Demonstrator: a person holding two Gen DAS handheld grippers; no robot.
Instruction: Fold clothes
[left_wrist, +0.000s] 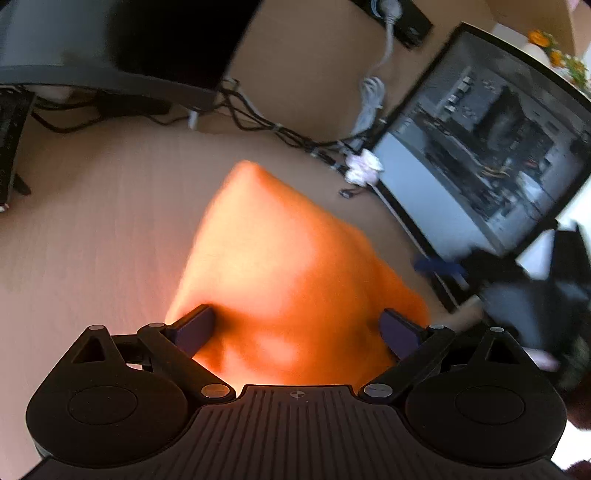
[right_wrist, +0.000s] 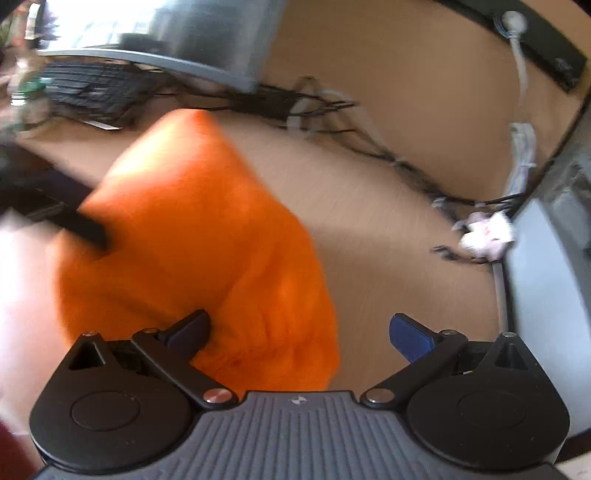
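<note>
Jaws of right gripper wide, pressing nothing; folded orange fleece garment lies partly between them, against the left finger. Left gripper also wide, garment spanning the gap, contact unclear. Garment lies on light wooden desk, long axis running away from both grippers, tapering toward tangled black cables. Heavy motion blur

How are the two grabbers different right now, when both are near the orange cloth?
The left gripper has orange cloth filling the whole gap between its fingers; the right gripper has cloth only by one finger, with bare table by the other. Both stand wide open and pinch nothing.
</note>
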